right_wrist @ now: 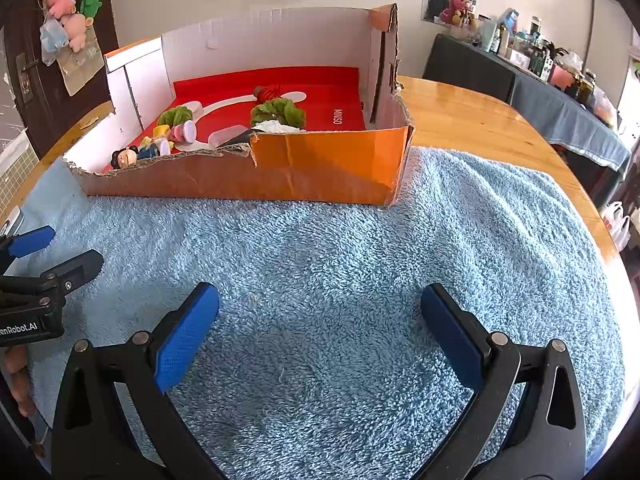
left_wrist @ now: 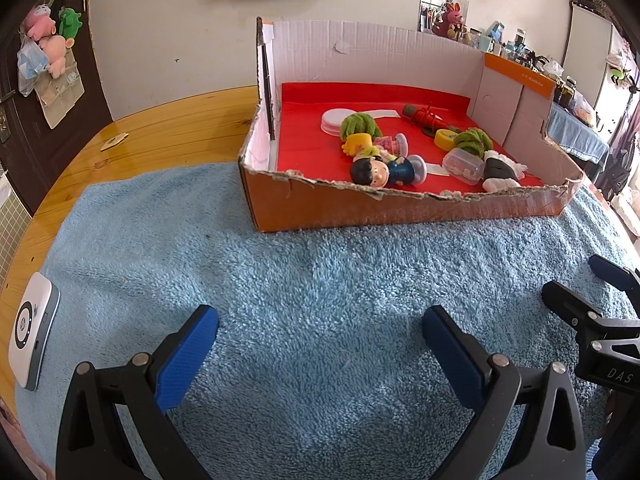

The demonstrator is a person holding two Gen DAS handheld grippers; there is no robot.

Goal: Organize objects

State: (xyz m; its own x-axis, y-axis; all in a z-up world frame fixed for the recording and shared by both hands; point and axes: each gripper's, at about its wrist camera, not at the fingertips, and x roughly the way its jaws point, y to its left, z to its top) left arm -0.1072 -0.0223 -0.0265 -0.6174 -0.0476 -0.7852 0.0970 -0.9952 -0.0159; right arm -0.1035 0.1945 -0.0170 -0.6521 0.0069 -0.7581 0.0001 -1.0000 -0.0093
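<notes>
My left fingers point(left_wrist: 320, 344) and right fingers point(right_wrist: 320, 328) are spread wide and hold nothing. They hang over the fluffy blue towel point(left_wrist: 320, 280), in front of the box point(left_wrist: 360, 204). I think the tidying is nearly done. All the toys lie inside the box on its red floor: a shiny little doll point(left_wrist: 370, 173), fuzzy green balls point(left_wrist: 360, 123), a clear case point(left_wrist: 464, 164). The box is torn cardboard. No toy is left on the towel.

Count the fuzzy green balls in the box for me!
2. One green ball lies by the white lid toward the back; the other is beside the yellow cap. More may hide.
</notes>
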